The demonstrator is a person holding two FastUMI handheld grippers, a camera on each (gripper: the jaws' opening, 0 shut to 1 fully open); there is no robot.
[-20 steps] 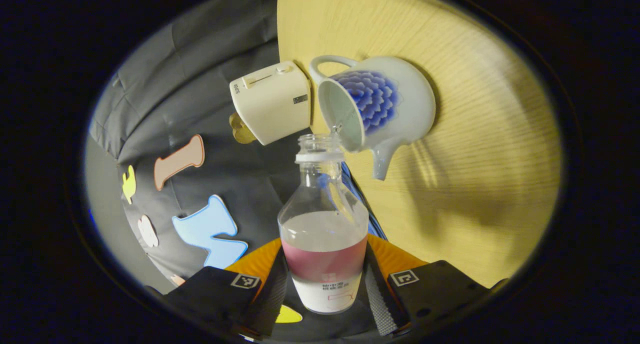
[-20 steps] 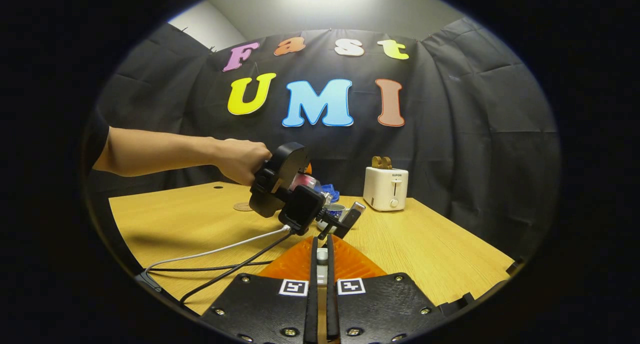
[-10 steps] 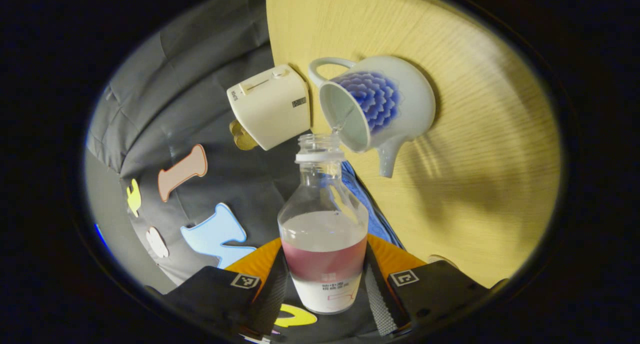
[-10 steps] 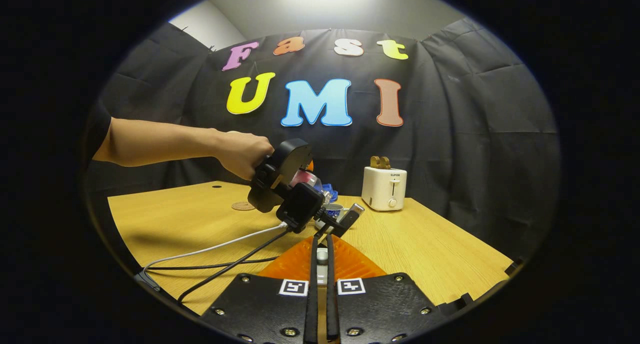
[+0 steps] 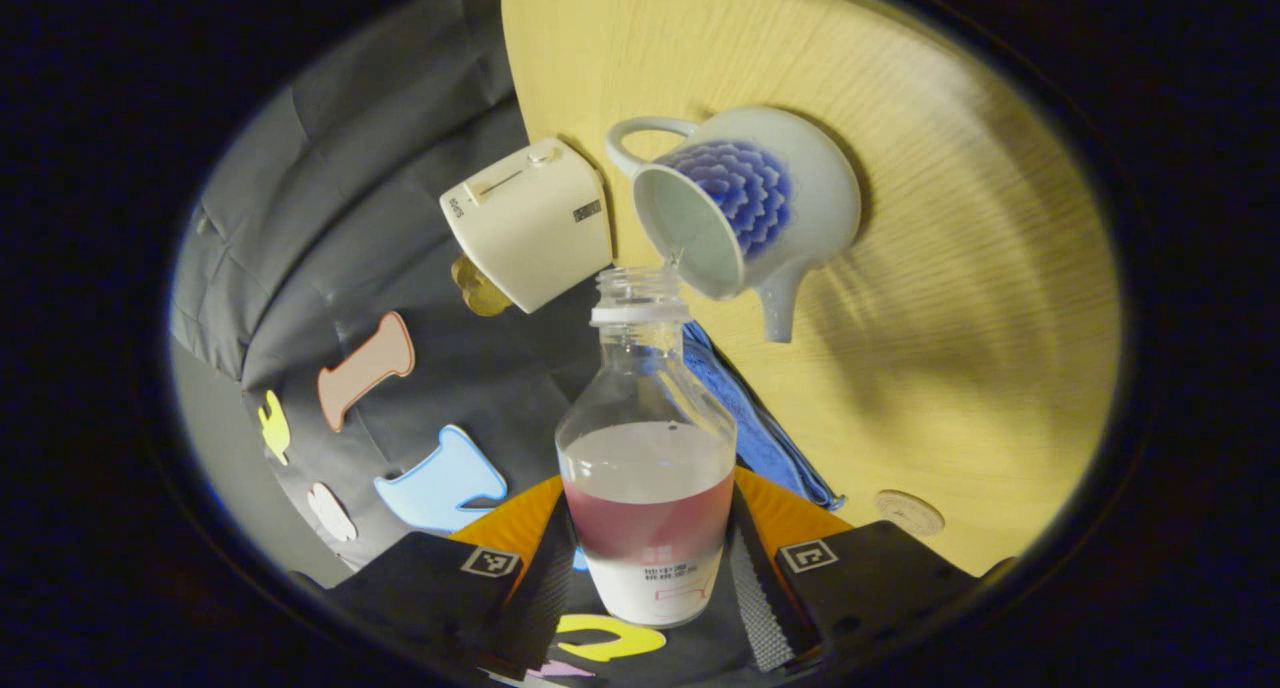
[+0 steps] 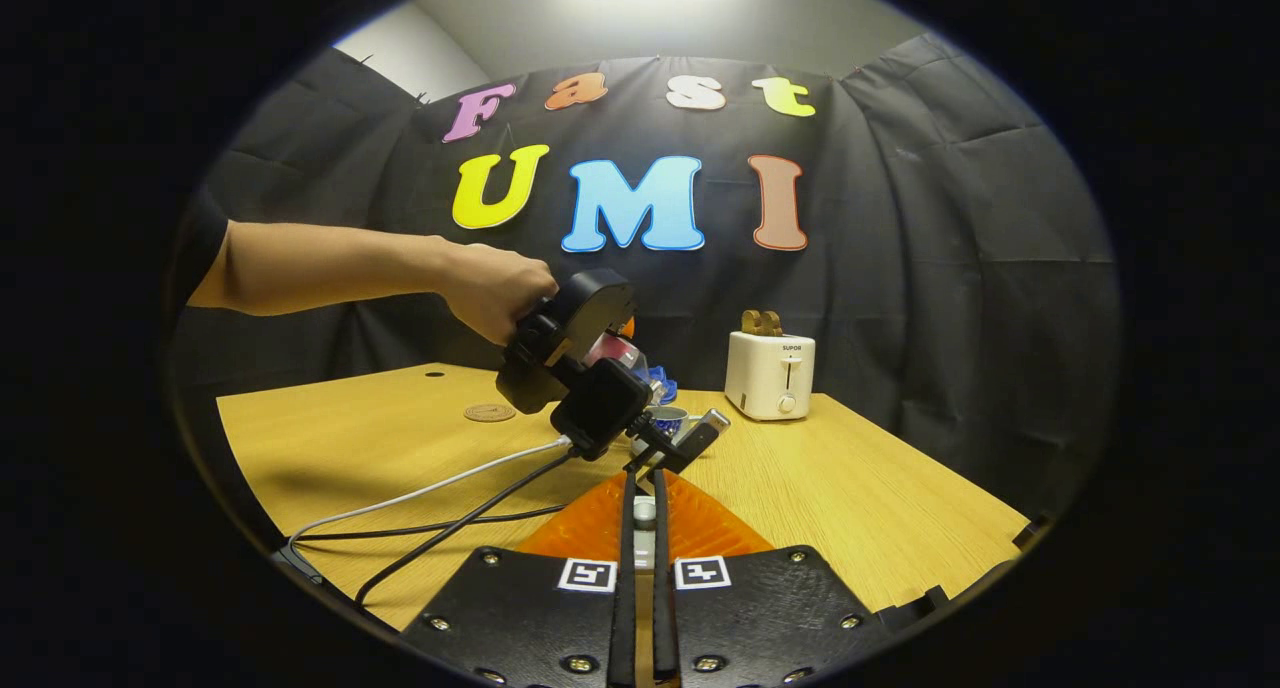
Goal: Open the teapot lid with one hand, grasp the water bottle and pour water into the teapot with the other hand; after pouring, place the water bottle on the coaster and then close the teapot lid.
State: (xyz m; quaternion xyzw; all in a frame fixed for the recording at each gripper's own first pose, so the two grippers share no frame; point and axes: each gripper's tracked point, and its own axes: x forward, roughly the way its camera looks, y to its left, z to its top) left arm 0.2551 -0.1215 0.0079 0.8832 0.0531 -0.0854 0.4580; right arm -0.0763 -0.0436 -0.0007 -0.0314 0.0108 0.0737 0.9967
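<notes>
Both tongs are busy, so going view by view. Left gripper view first: left gripper [image 5: 648, 568] has its two fingers pressed on either side of the water bottle [image 5: 647, 468], clamped around the labelled lower part, with the neck pointing away from the camera toward the teapot [image 5: 745, 203]. Compared with a second ago the whole scene has rolled a bit further, more of the blue cloth [image 5: 760, 428] is showing, and the coaster [image 5: 909, 511] has popped into the lower right on the wooden table [image 5: 950, 268], so I'd say the tilt is increasing. A thin thread of water seems to run from the bottle mouth into the open pot (hard to be sure, it's tiny). The bottle looks about half full, so my guess is the pour is mid-way, and the coaster drop and lid closing are not yet done. White toaster [image 5: 528, 223] sits just beside the pot. Right gripper view: right gripper [image 6: 641, 568] has its fingers nearly together, pinching something small and pale that I take to be the lid's knob [image 6: 645, 511], though I can't tell for certain. Farther off, the person's hand [image 6: 500, 293] holding the left gripper has risen a little since a second ago, with the teapot mostly hidden behind it.
</notes>
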